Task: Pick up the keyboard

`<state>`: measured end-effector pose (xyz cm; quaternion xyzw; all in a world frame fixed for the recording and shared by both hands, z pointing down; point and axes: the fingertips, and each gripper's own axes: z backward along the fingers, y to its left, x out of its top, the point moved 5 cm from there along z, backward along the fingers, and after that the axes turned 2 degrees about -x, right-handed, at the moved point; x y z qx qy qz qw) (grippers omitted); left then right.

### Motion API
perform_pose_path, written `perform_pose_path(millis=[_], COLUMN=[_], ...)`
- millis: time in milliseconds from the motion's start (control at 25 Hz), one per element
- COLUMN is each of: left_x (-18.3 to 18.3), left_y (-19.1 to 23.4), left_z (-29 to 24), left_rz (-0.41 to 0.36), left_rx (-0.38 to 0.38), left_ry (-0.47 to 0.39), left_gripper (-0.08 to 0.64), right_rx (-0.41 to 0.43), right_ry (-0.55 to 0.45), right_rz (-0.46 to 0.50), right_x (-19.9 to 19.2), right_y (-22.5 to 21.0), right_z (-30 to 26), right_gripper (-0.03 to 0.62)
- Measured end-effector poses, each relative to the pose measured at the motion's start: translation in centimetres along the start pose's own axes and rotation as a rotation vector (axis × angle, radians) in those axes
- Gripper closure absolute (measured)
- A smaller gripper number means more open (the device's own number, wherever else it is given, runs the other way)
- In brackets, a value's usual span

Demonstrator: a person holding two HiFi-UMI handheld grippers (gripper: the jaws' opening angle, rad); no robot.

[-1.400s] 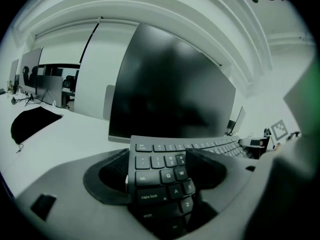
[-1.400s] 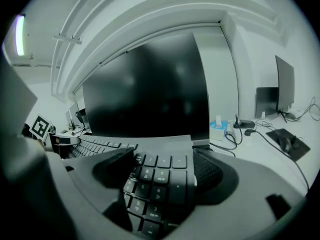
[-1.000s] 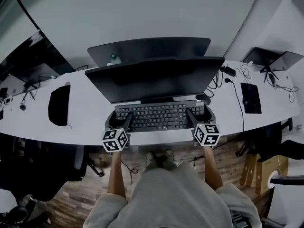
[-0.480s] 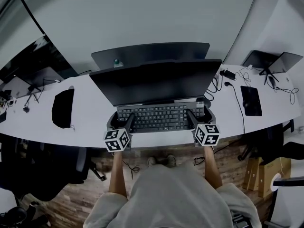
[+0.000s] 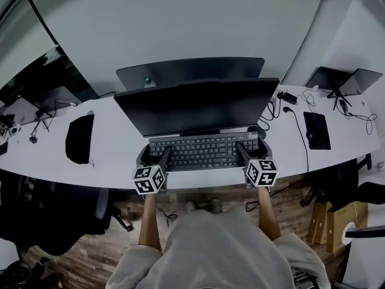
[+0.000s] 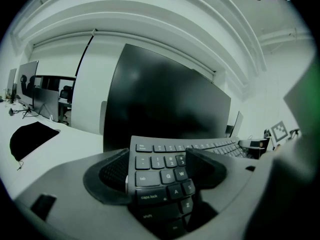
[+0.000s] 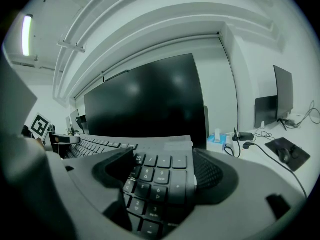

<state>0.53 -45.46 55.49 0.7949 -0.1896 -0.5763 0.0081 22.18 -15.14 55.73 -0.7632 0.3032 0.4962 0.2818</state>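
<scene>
White desk, seen from above, bore a large dark monitor. The keyboard lay just in front of the monitor's foot and appeared to rest on the desk; a lift could not be told. The left gripper straddled the keyboard's left end and the right gripper its right end. In each, the jaws stood wide apart, the outer pad just beside the end edge and the inner jaw over the keys, with no clamp evident. Judged stage: approach and placement complete; closing on the keyboard and raising it remained.
</scene>
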Motion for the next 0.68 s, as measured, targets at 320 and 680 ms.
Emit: perform_pose_path(millis=[320, 680], left_x=[-0.3, -0.56], left_y=[-0.05, -0.17], left_z=[0.09, 0.29], left_rz=[0.007, 0.015], left_rx=[0.004, 0.004], left_ry=[0.001, 0.007], left_gripper=[0.232, 0.232], right_rx=[0.004, 0.006], right_ry=[0.008, 0.019], right_rz=[0.006, 0.005], right_x=[-0.15, -0.36], right_y=[-0.05, -0.09], right_z=[-0.02, 0.17], right_gripper=[0.236, 0.236])
